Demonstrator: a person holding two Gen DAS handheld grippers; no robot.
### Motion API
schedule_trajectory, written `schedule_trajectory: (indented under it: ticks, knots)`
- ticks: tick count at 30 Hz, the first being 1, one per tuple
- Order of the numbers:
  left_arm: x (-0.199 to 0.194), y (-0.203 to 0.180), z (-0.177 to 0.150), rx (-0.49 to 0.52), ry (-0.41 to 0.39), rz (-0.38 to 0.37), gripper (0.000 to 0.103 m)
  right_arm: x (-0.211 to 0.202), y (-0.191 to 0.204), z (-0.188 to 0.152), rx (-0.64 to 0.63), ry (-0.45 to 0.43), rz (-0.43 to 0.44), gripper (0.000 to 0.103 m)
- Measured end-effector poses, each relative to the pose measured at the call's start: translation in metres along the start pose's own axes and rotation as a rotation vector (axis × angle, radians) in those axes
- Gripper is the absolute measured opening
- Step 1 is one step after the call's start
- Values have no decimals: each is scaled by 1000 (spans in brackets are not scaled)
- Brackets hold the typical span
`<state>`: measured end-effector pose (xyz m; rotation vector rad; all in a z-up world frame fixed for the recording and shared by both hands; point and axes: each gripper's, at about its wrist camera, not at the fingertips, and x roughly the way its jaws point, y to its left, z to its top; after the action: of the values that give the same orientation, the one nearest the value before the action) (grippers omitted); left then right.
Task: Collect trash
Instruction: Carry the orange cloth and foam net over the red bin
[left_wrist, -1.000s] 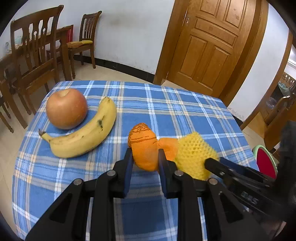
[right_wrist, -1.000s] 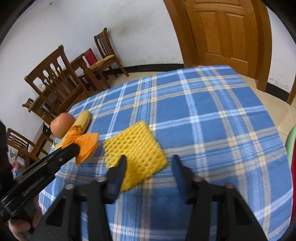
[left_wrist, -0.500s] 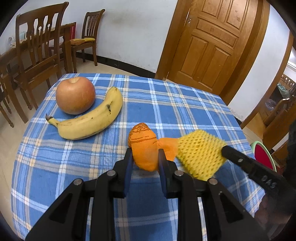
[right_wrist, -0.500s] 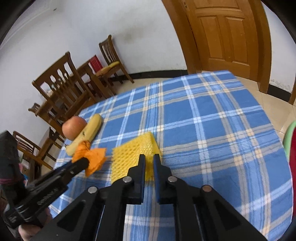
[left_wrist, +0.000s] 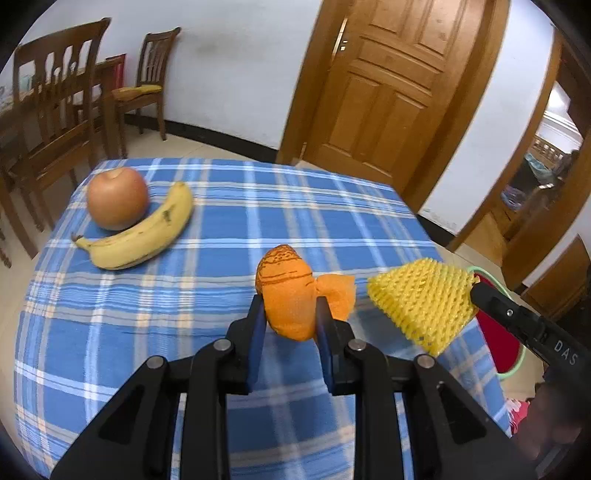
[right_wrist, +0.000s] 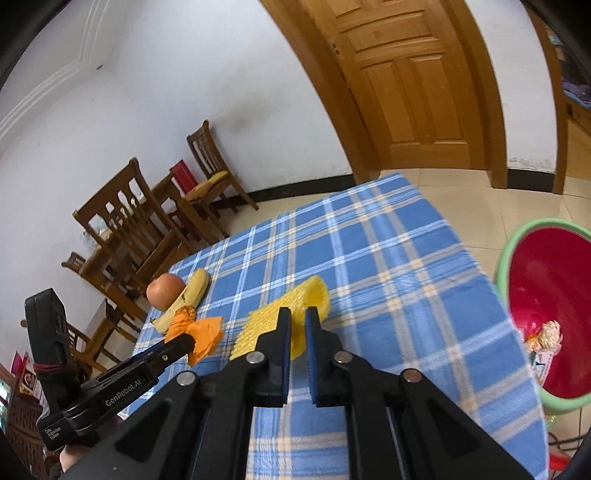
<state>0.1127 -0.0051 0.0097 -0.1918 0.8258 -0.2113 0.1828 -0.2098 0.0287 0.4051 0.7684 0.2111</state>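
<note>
My left gripper is shut on an orange foam fruit net, held above the blue checked tablecloth. In the right wrist view that orange net hangs at the tip of the left gripper. My right gripper is shut on a yellow foam fruit net, lifted off the cloth; the same yellow net shows at the right of the left wrist view. A red bin with a green rim stands on the floor to the right of the table, some trash inside.
An apple and a banana lie at the table's far left. Wooden chairs stand beyond it by the white wall. A wooden door is behind the table, an open doorway to its right.
The right gripper closed on the yellow net and lifted it off the cloth toward the right. The left gripper carried the orange net slightly up and rightward.
</note>
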Motion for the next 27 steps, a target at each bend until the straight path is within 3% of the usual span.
schedule_trajectory:
  ticks: [10,27]
  knots:
    - [-2,-53,-3,64,16,-101,26,-60,-37,2,54,-115,-64,9]
    - [12,-167,-11,237,82,-241,25,-116,-119,-2,188,-216,-193,9]
